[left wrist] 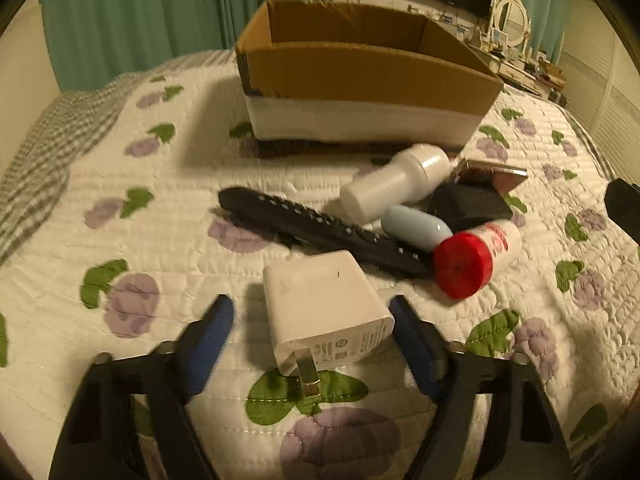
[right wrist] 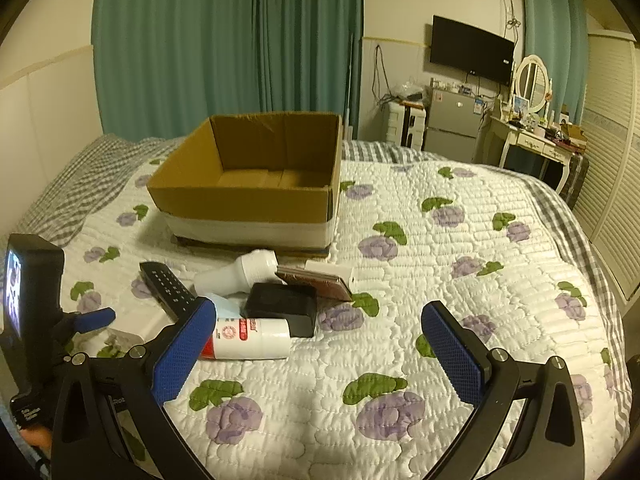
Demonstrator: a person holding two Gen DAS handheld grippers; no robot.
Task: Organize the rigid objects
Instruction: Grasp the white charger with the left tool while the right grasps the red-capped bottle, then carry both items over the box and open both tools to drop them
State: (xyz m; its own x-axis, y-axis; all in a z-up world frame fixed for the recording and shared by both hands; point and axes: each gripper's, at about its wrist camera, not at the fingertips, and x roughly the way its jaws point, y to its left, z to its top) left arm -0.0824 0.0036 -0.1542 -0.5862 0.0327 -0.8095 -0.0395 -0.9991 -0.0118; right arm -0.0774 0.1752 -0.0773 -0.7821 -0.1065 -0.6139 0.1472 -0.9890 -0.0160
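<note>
An open cardboard box [left wrist: 360, 76] stands on the quilted bed; it looks empty in the right wrist view [right wrist: 256, 196]. In front of it lies a pile: a white plug charger [left wrist: 324, 312], a black remote [left wrist: 320, 230], a white bottle [left wrist: 396, 188], a red-capped bottle [left wrist: 476, 256], a pale blue oval case [left wrist: 416, 226], a black box [left wrist: 468, 204] and a brown phone-like slab [left wrist: 492, 174]. My left gripper [left wrist: 312, 320] is open with the charger between its fingers, apart from both pads. My right gripper [right wrist: 320, 344] is open and empty, to the right of the pile.
The quilt [right wrist: 440, 280] spreads wide to the right of the pile. Green curtains, a wall TV [right wrist: 472, 50], a small fridge [right wrist: 452, 124] and a dressing table [right wrist: 532, 136] stand beyond the bed. The left gripper's body [right wrist: 32, 320] shows at the left edge.
</note>
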